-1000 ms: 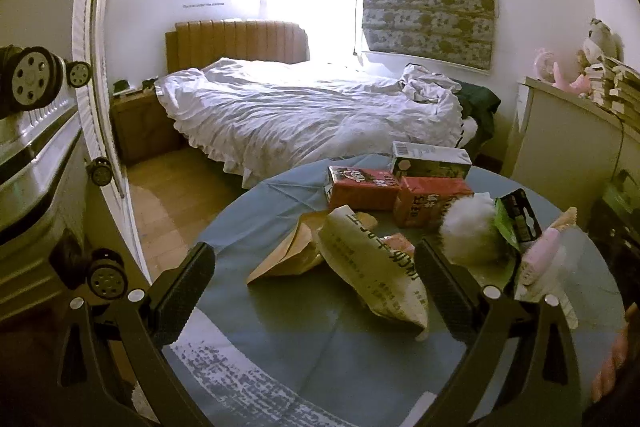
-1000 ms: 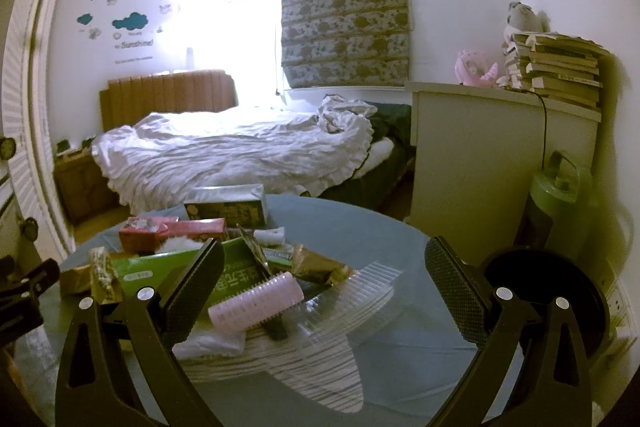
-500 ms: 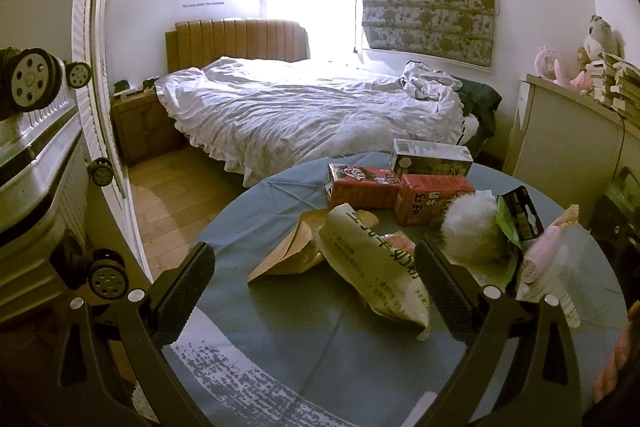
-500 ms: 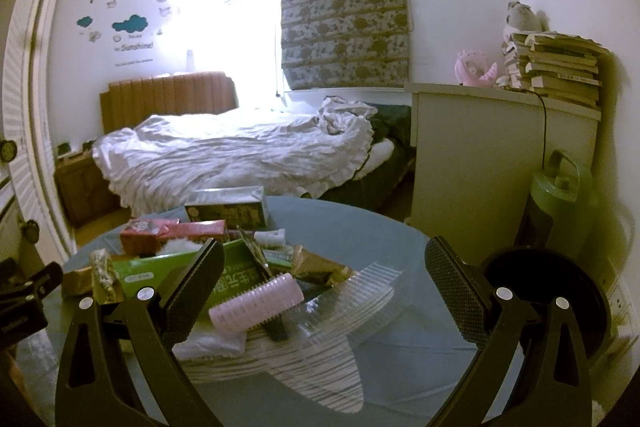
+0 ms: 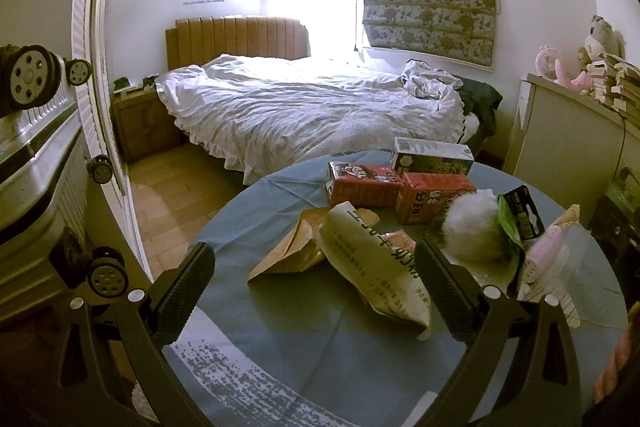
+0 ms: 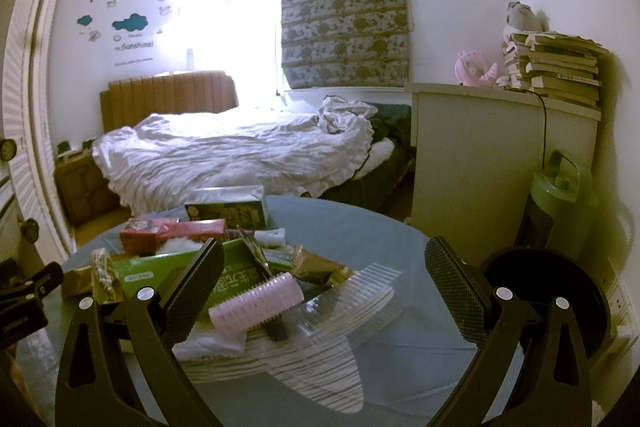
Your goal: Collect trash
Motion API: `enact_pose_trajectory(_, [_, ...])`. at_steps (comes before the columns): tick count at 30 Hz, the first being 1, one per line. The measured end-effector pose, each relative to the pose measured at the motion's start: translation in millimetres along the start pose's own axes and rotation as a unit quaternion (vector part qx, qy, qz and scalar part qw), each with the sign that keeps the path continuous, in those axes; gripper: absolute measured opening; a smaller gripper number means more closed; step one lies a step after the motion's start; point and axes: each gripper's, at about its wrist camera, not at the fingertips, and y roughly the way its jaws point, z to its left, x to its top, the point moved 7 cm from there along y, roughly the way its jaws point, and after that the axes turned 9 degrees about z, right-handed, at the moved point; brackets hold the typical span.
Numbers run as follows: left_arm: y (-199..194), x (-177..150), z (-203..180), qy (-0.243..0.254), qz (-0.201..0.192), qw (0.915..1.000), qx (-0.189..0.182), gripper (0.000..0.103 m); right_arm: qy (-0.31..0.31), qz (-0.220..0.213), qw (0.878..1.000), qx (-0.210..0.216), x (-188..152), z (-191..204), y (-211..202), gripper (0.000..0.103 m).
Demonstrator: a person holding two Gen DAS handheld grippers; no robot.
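Observation:
Trash lies in a heap on a round table with a blue cloth [image 5: 304,331]. In the left wrist view I see a crumpled paper bag [image 5: 372,263], a brown paper wrapper [image 5: 292,251], two red cartons [image 5: 362,183] and a green carton [image 5: 432,157]. My left gripper [image 5: 314,287] is open just short of the paper bag, holding nothing. In the right wrist view a pink ribbed roller [image 6: 256,301] rests on a clear ribbed plastic tray [image 6: 340,311] beside a green packet [image 6: 176,269]. My right gripper [image 6: 324,293] is open over the tray, empty.
A bed with white bedding [image 5: 304,115] stands beyond the table. A white cabinet [image 6: 480,155] with stacked books [image 6: 556,67] is at the right, with a green appliance [image 6: 560,203] and a black round object [image 6: 548,291] below it. A suitcase with wheels [image 5: 32,131] stands at the left.
Almost nothing has moved. The left wrist view has shifted very slightly; both grippers stay open and the trash lies where it was.

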Motion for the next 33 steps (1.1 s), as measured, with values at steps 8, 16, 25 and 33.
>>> enact_pose_trajectory(8, [2,0,1,-0.001,0.003,1.0000,0.000,0.098,0.000,0.000,1.000,0.000,0,0,0,0.099])
enact_pose_trajectory(16, [5,-2,1,-0.006,0.014,0.9997,-0.018,0.098,-0.001,0.004,1.000,-0.001,0,-1,0,0.099])
enact_pose_trajectory(25, [18,-3,25,-0.058,0.058,0.9787,-0.188,0.091,0.026,0.082,0.994,0.068,-6,-8,24,0.099])
enact_pose_trajectory(33, [55,-3,41,-0.005,0.139,0.9692,-0.203,0.051,0.048,0.134,0.973,0.180,21,5,3,0.099])
